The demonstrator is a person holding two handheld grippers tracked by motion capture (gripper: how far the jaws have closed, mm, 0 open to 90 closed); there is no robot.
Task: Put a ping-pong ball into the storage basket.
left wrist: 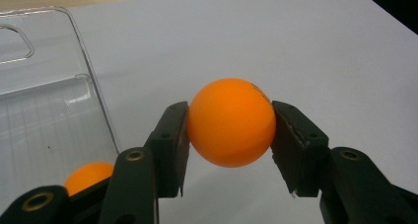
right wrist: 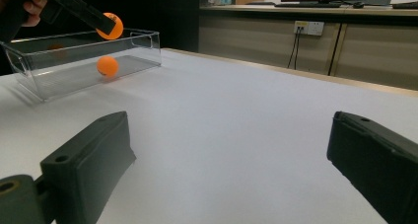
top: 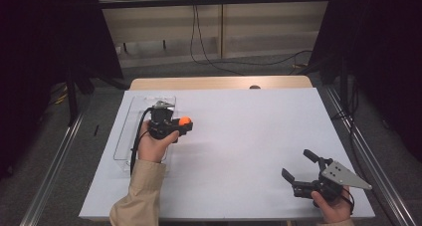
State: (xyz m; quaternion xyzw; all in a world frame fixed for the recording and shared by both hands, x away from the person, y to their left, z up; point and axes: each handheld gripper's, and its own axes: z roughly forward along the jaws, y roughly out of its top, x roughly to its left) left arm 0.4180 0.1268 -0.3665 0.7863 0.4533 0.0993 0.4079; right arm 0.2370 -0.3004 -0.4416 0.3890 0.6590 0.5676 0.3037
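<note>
My left gripper (left wrist: 230, 135) is shut on an orange ball (left wrist: 230, 121), held in the air just right of the clear plastic box (top: 130, 117). The same held ball (top: 184, 120) shows in the high view at the gripper's (top: 180, 125) tip, and in the right gripper view the ball (right wrist: 110, 25) hangs beside the box's (right wrist: 79, 56) rim. A second orange ball (right wrist: 107, 65) lies on the box floor; that ball (left wrist: 88, 177) peeks out behind my left jaw. My right gripper (top: 296, 165) rests open near the table's front right corner, nothing between its jaws (right wrist: 231, 160).
A white sheet (top: 239, 151) covers the table, with a wooden strip (top: 219, 82) along the far edge. Cables trail on the floor beyond. Black curtains hang at both sides. Metal rails run along the floor left and right of the table.
</note>
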